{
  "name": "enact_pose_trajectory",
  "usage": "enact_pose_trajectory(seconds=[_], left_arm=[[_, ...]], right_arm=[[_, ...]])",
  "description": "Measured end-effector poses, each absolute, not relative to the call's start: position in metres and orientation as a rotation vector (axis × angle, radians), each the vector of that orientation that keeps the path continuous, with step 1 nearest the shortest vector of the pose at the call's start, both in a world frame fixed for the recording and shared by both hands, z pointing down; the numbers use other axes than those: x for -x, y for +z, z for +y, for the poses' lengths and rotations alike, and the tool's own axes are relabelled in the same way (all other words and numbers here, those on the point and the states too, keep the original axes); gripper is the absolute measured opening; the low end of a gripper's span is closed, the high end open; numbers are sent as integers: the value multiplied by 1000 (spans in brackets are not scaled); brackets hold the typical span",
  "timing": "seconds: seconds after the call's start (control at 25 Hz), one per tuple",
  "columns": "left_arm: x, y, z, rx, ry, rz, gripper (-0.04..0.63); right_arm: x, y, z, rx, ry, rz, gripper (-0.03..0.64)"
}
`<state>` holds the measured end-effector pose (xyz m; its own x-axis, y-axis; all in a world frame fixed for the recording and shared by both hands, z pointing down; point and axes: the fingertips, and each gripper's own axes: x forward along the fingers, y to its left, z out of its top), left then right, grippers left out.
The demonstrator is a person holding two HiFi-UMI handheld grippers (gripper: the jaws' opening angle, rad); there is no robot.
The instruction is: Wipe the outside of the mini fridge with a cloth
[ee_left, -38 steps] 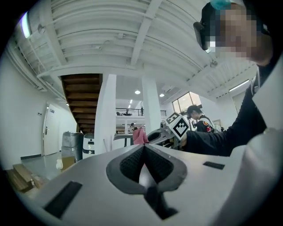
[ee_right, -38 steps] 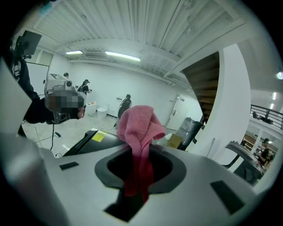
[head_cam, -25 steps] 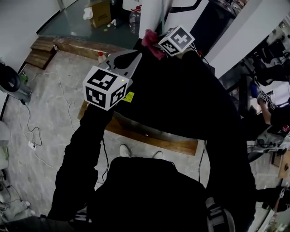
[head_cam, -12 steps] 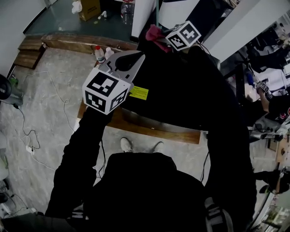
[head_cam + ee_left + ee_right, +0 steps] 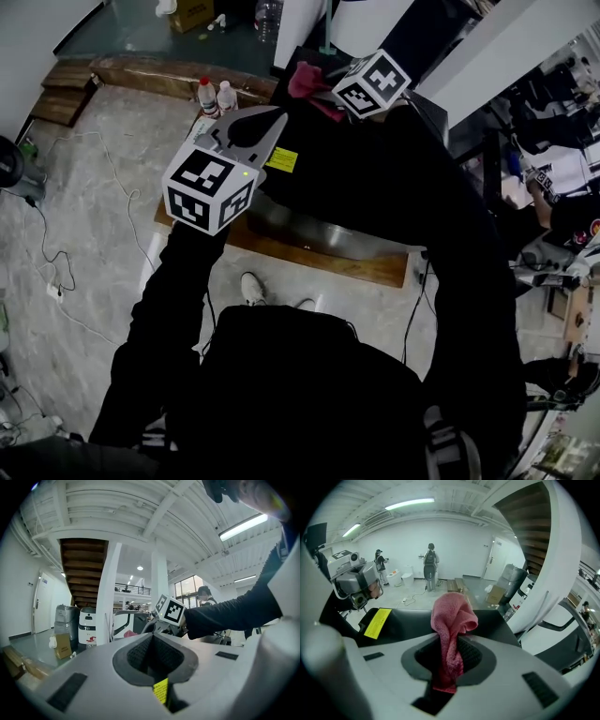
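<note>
Cloth point(image 5: 451, 620): pink, bunched, pinched between the jaws of the right gripper point(image 5: 449, 654). Its loose end stands up past the jaw tips. In the head view the cloth point(image 5: 306, 79) sits at the far edge of the mini fridge point(image 5: 375, 187), just left of the right gripper's marker cube point(image 5: 372, 84). Contact between cloth and fridge cannot be confirmed.

Mini fridge: black, seen from above, with a yellow sticker point(image 5: 281, 159) near its left edge. It stands on a wooden platform point(image 5: 319, 258). In the right gripper view its dark top point(image 5: 412, 620) lies directly beyond the jaws.

Left gripper point(image 5: 274, 120): jaws pressed together, nothing between them. It is held above the left edge of the fridge, just beside the sticker, and points to the far right. It is well apart from the cloth.

Arms: both are in black sleeves and reach forward. The left sleeve point(image 5: 173, 291) runs up the left side. The right arm extends farther, across the fridge top.

Surroundings: two bottles point(image 5: 216, 96) stand on the floor left of the fridge. Cables point(image 5: 56, 272) trail over the grey floor at left.
</note>
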<state>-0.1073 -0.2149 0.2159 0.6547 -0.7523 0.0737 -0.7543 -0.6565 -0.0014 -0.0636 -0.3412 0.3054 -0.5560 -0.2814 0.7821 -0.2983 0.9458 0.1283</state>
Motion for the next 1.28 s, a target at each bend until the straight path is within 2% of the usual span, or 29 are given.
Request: enact_pose_trajectory(seconds=[0.48,0.76,1.0,1.28], left_arm=[[92,213,-158,-2765,101,-1416,6],[89,203,-143,-2752,67,-1462,6],[58,182,-149,-2802,15,-1403,6],[-18,163,-178,-2866,-29,-1316,6]], right_arm=[[82,304,-201,-199,-25,-2173,75],[81,291,-158,-90,53,-2247,78],[23,229,-187,-251,62,-2368,79],[-80,195,-255,-502,61,-2331,80]])
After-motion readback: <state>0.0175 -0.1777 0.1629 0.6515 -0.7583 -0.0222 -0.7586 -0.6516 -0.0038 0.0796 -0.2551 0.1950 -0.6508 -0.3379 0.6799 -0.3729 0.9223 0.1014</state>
